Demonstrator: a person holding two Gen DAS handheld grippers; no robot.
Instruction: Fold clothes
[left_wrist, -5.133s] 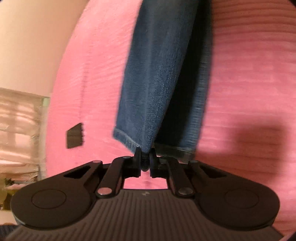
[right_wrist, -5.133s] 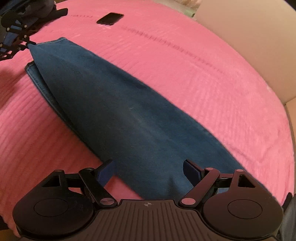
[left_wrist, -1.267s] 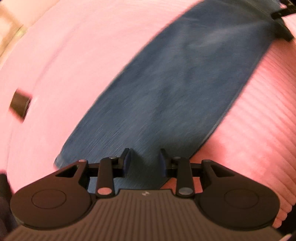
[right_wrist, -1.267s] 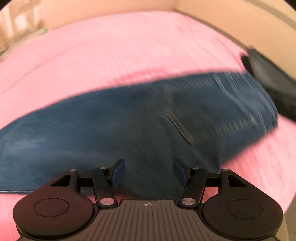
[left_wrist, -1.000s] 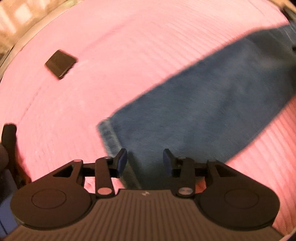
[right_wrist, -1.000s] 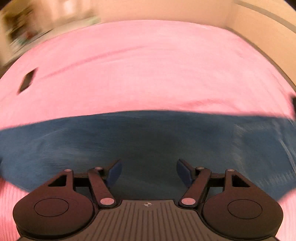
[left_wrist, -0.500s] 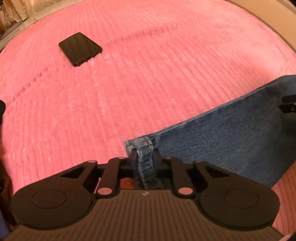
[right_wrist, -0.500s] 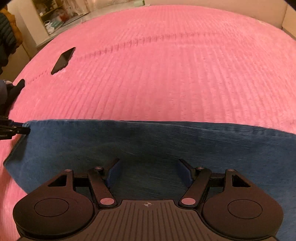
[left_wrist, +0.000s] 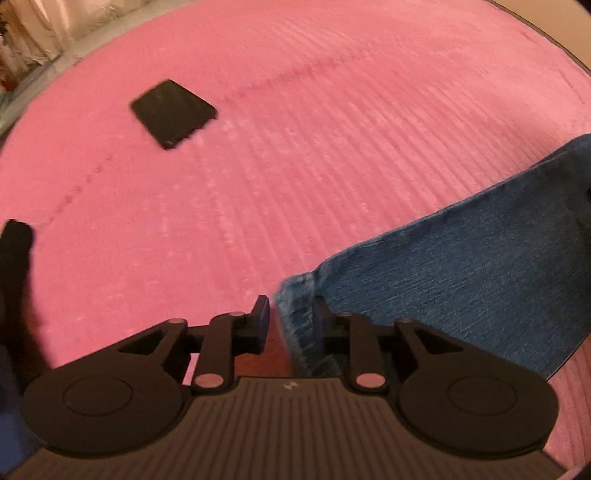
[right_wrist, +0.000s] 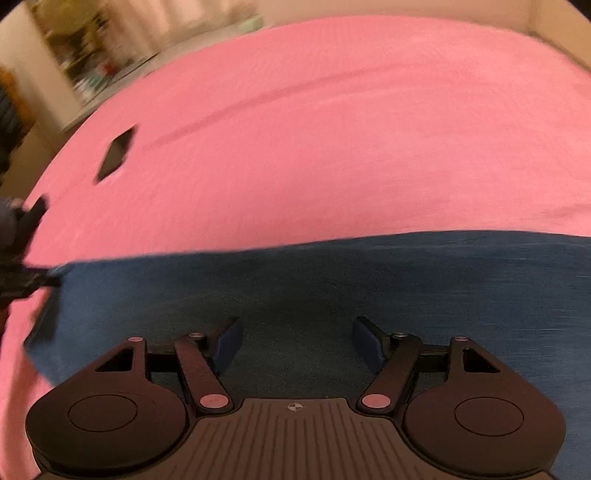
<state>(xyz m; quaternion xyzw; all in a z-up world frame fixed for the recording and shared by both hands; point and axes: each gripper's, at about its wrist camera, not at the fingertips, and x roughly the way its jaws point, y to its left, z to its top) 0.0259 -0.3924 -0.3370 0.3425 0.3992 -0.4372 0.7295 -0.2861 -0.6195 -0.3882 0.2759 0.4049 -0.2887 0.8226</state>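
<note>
Blue jeans (left_wrist: 461, 280) lie flat across the pink bedspread (left_wrist: 332, 129). The leg's hem (left_wrist: 295, 314) stands between the fingers of my left gripper (left_wrist: 291, 312). Its jaws are opening: the left pad has come off the hem and the right pad still touches it. In the right wrist view the denim (right_wrist: 332, 280) runs across the frame. My right gripper (right_wrist: 297, 332) hovers open just above it, with nothing pinched. The left gripper (right_wrist: 22, 284) shows at the jeans' left end in that view.
A black phone (left_wrist: 173, 112) lies on the bedspread beyond the hem, also seen as the phone (right_wrist: 116, 153) at far left. A dark object (left_wrist: 14, 251) sits at the left edge. Shelves (right_wrist: 92, 55) stand past the bed's far corner.
Half a second ago the left jaws pinched the hem; now they have parted and the hem sits loose between them. The right gripper sank closer to the denim, still open.
</note>
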